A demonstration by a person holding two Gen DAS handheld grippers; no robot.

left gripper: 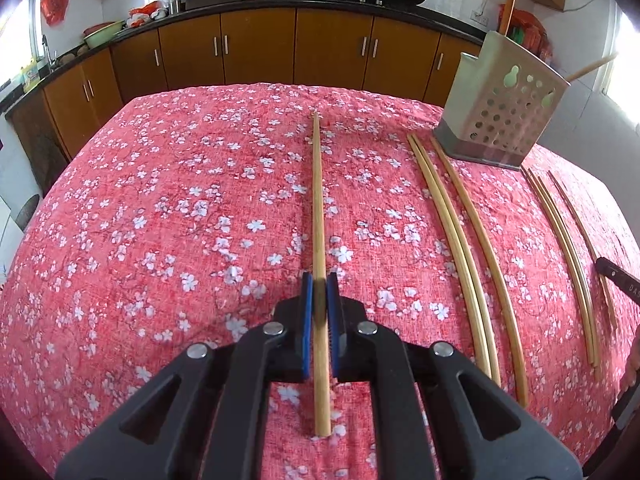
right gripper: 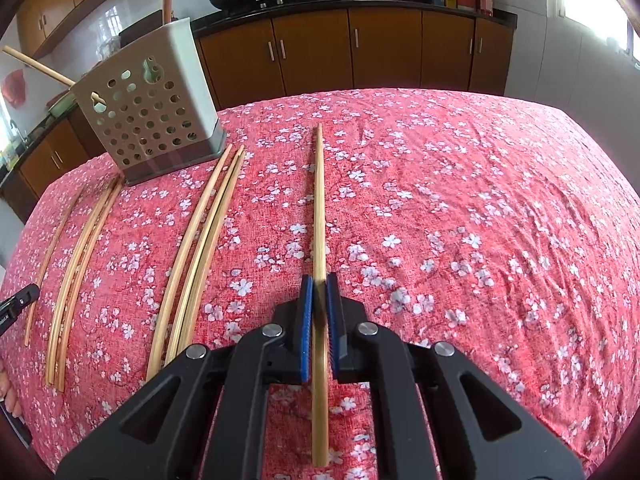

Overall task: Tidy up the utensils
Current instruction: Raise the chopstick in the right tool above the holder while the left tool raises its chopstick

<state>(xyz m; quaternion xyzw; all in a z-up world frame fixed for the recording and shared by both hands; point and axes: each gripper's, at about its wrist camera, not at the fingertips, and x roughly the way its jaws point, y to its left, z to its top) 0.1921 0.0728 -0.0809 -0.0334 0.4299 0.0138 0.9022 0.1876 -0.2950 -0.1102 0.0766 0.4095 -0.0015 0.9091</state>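
Bamboo is what each gripper holds. From the left wrist camera, the left gripper (left gripper: 319,286) has its blue pads (left gripper: 307,320) closed on a single chopstick (left gripper: 319,216), which runs straight ahead between the fingers over the red flowered tablecloth (left gripper: 160,220). To its right lie loose chopsticks (left gripper: 460,232) in a group of three, and further right another group (left gripper: 568,236) near the table edge. A perforated grey utensil holder (left gripper: 500,116) stands at the far right, just beyond the tips of the loose sticks, with two long handles poking out of its top. From the right wrist camera, the right gripper (right gripper: 319,288) is likewise clamped on one chopstick (right gripper: 319,208) pointing forward along the cloth (right gripper: 480,220). Here the utensil holder (right gripper: 156,120) sits at the far left, with three loose sticks (right gripper: 200,248) lying just in front of it and more sticks (right gripper: 76,264) further left. Brown kitchen cabinets (right gripper: 380,52) line the wall behind.
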